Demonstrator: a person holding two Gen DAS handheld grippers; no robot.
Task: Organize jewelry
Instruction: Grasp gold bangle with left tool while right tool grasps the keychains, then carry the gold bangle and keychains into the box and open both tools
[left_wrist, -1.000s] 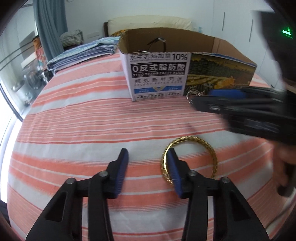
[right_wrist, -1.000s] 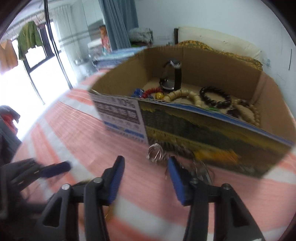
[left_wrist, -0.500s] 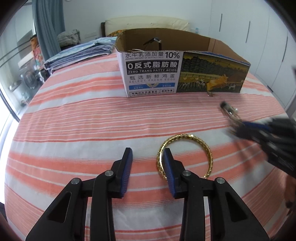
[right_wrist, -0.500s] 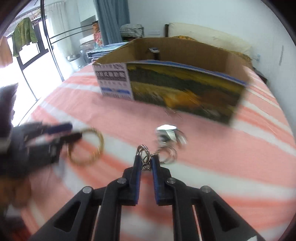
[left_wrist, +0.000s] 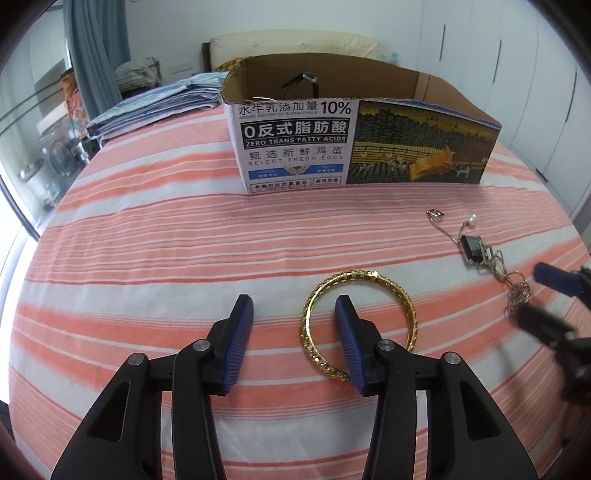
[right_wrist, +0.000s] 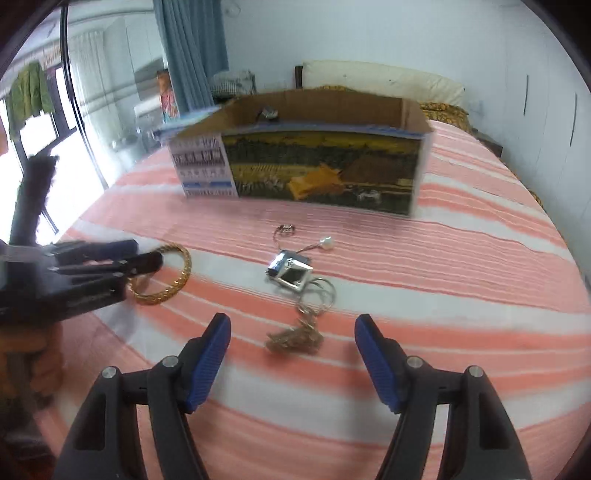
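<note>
Both grippers are opening with nothing clamped: the left gripper (left_wrist: 293, 314) straddles the gold bangle's (left_wrist: 360, 325) rim on the striped bedspread (left_wrist: 147, 236). The right gripper (right_wrist: 291, 338) hovers over the pendant necklace (right_wrist: 295, 284) lying short of the cardboard box (left_wrist: 354, 144). Next, I'd guess, each closes on its piece.

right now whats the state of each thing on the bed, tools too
gold bangle: flat on the bedspread, left rim between the left tool's pads, not pinched
necklace: loose on the bedspread, chain bunched, not held
cardboard box: upright, top open, jewelry inside
left tool: jaws opening, straddling the bangle's rim
right tool: jaws opening, empty, just short of the chain
</note>
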